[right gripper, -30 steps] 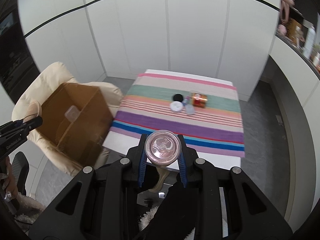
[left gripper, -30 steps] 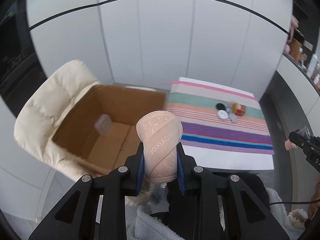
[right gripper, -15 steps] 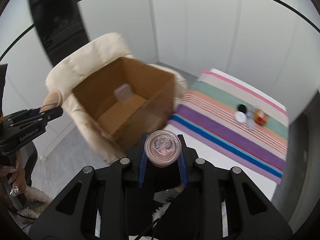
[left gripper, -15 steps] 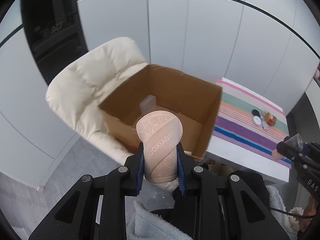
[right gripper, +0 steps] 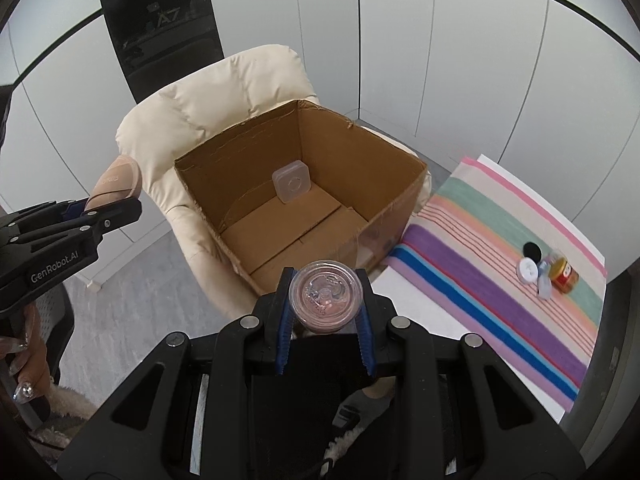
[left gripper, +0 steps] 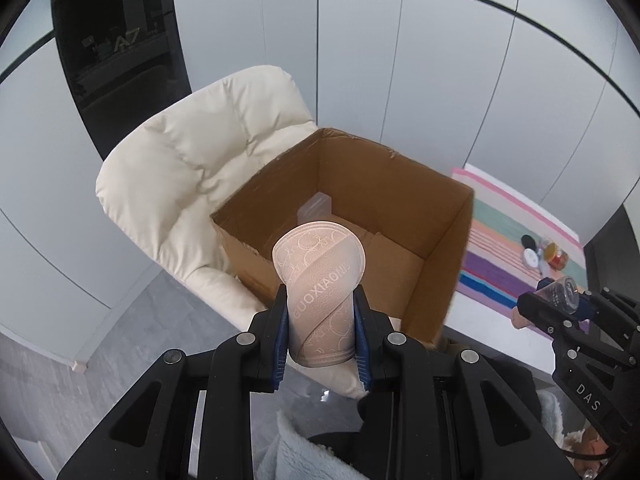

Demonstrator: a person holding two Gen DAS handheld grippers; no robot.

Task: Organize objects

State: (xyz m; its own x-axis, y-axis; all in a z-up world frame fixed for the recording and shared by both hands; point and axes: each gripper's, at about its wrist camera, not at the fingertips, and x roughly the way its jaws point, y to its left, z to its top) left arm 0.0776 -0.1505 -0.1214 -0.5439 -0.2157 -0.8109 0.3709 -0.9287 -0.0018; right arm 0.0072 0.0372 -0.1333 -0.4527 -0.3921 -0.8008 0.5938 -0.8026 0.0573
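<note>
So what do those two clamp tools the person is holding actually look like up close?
Both are matte black plastic with angular, cut-out bodies and silver round bolts. The fingers carry ribbed blue pads. The left gripper reads "GenRobot.AI" in white on its side; the right gripper shows white letters "DAS". A thin black cable trails below it. The hand has long decorated nails.

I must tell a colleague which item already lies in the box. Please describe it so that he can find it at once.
Look at the cream armchair; an open cardboard box sits on its seat. Inside, leaning against the far wall, stands a small clear plastic case, square with rounded corners. It is the only thing in the box; the other small items lie on the striped cloth.
</note>
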